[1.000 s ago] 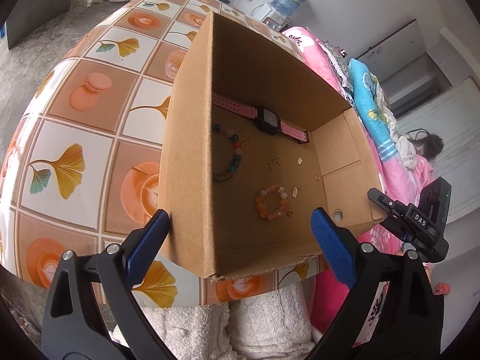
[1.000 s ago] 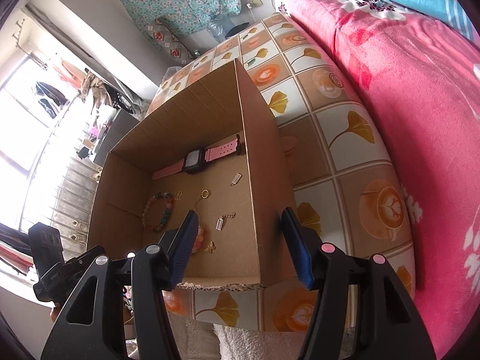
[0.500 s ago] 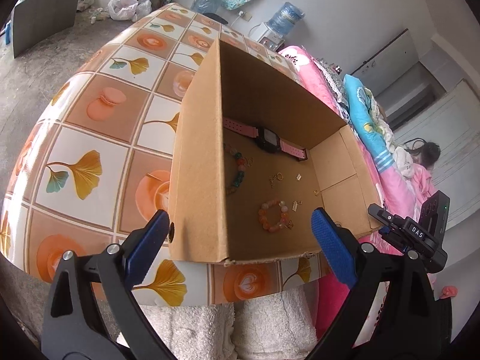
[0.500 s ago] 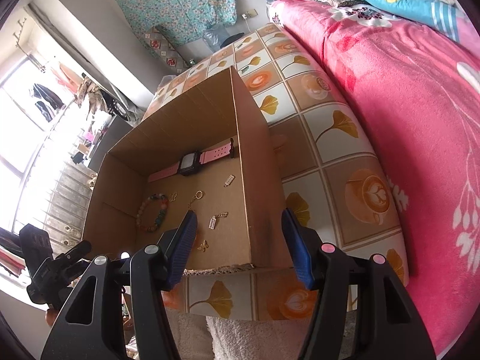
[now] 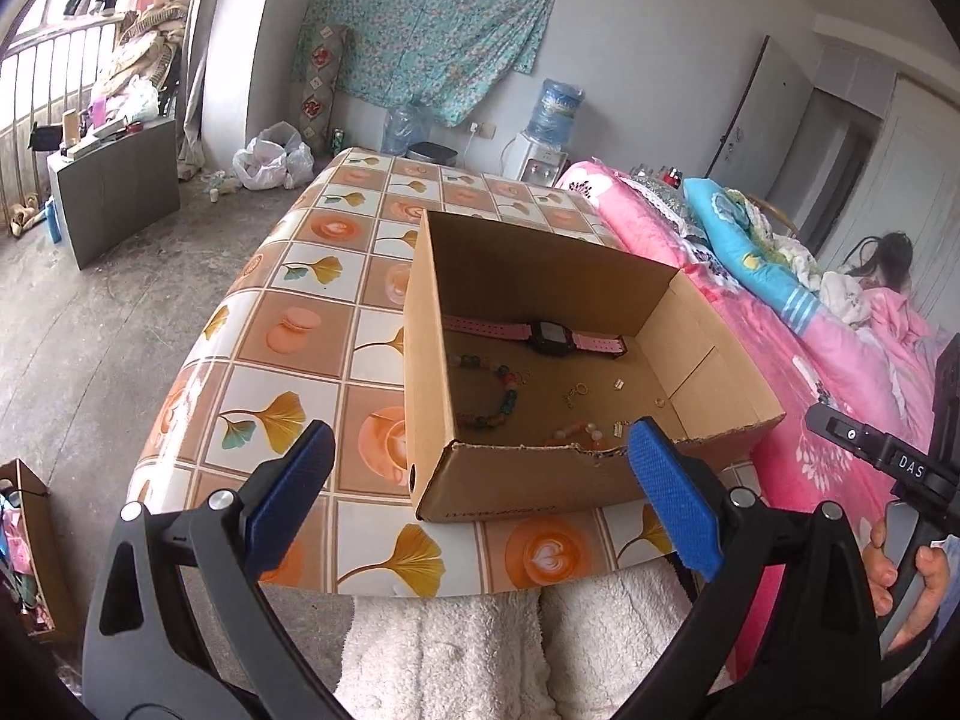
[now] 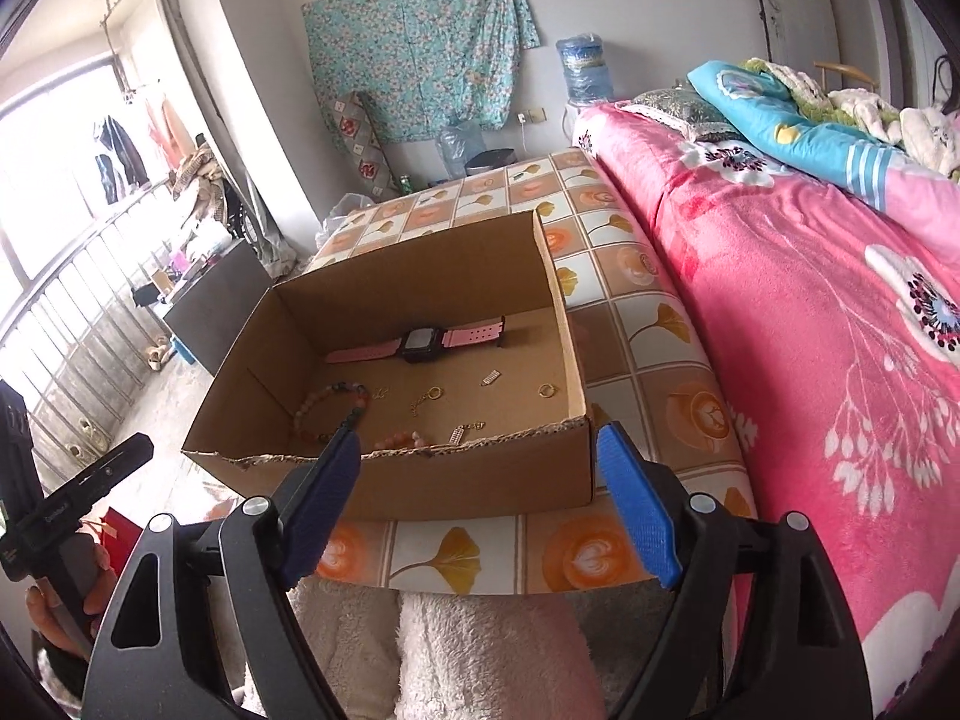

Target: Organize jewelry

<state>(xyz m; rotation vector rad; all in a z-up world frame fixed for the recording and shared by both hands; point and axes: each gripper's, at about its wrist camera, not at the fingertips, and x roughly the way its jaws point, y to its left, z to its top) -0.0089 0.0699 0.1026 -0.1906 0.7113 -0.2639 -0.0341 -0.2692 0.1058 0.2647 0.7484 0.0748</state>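
Observation:
An open cardboard box (image 5: 510,483) (image 6: 468,480) stands on the tiled table. Inside lie a pink-strapped black watch (image 5: 549,336) (image 6: 423,345), a multicoloured bead bracelet (image 5: 501,402) (image 6: 327,402), an orange bead bracelet (image 5: 576,435) (image 6: 402,438) and several small gold charms (image 5: 579,390) (image 6: 435,393). My left gripper (image 5: 480,492) is open and empty, pulled back before the box's near wall. My right gripper (image 6: 480,498) is open and empty, also just before the near wall.
The table (image 5: 288,330) (image 6: 648,324) has a floral tile cover. A pink bed (image 5: 840,360) (image 6: 810,300) lies to the right, with a person (image 5: 888,264) on it. White fluffy fabric (image 5: 480,648) lies below the grippers. A dark cabinet (image 5: 114,192) stands at left.
Both grippers have pulled back and tilted up from over the box, so the room comes into view. The box and jewelry have not moved. Both stay open.

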